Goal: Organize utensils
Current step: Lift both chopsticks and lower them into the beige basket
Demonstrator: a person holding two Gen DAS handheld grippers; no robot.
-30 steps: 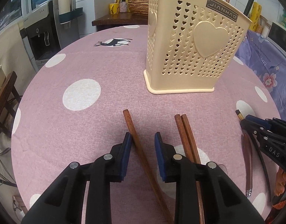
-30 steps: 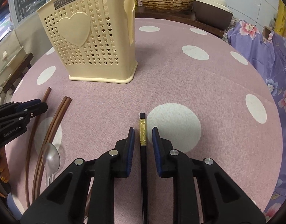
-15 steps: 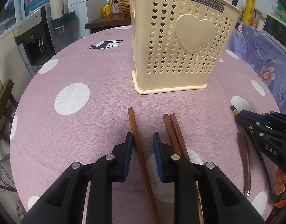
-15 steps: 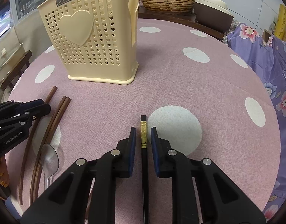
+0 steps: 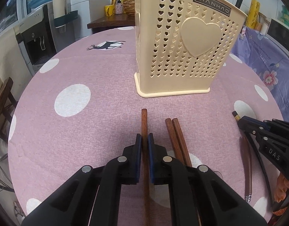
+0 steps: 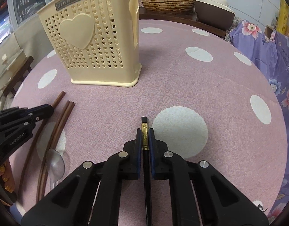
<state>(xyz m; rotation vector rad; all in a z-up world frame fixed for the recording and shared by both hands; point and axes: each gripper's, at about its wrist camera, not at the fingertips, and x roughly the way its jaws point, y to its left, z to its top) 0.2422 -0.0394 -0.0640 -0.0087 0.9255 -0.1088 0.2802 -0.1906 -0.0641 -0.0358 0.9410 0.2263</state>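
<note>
- Left wrist view first: your left gripper (image 5: 144,138) has its blue pads (image 5: 138,146) pressed on a single brown chopstick (image 5: 144,120). It looks clamped.
- That chopstick lies on the pink table (image 5: 87,131) and runs straight ahead, the same way your fingers point. Its far end pokes out past the pads.
- The cream basket (image 5: 182,56) stands ahead of that end and a bit to the right. So the coming move, I think, is lift, tip the stick up, and go forward and right.
- Just right of your left gripper lie two more brown chopsticks (image 5: 174,135), side by side and touching.
- Further right is a spoon with a dark red handle (image 5: 247,162). It lies near your other gripper.
- Right wrist view next: your right gripper (image 6: 144,137) is closed on a black chopstick (image 6: 144,120), right at its gold band.
- This stick also points straight ahead along your fingers.
- From here the basket is ahead and to the left.
- Your left gripper seems nearer to the basket, so I would let it go first.
</note>
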